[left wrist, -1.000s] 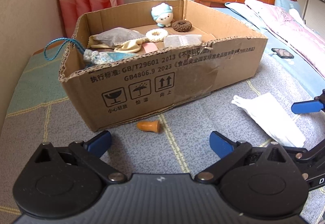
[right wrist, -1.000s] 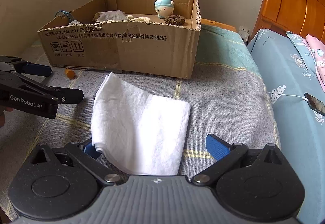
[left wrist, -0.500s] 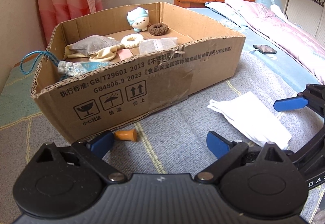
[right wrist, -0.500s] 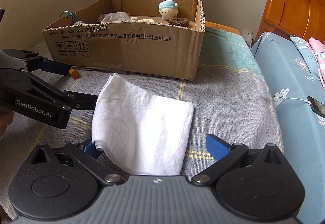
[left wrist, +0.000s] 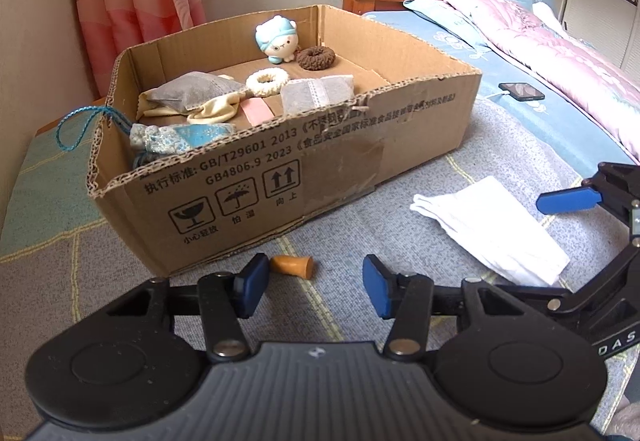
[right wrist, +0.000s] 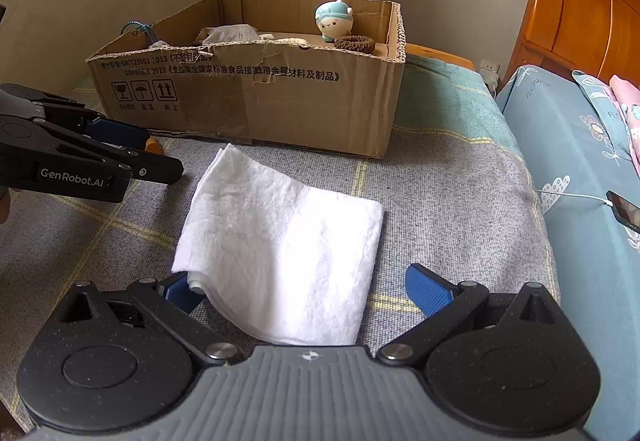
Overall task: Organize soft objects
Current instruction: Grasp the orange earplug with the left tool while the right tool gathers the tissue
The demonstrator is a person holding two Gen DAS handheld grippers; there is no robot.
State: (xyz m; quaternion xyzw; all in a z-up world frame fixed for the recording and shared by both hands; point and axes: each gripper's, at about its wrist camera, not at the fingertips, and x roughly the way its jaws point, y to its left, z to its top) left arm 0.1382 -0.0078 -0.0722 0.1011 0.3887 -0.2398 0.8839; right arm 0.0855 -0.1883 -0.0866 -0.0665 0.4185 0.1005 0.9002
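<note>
Your left tongs (left wrist: 314,291) gape around the orange cone-shaped piece (left wrist: 292,266) beside the cardboard box (left wrist: 320,169); right tongs (right wrist: 308,291) stand apart over the folded white towel (right wrist: 280,241) on the blanket. Next, likely: close and lift.

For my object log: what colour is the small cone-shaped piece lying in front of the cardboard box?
Orange: the small cone-shaped piece shows best in the left wrist view.

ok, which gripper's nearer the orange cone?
Left. The left gripper has the cone just ahead of its fingertips; the right gripper straddles the white cloth.
</note>
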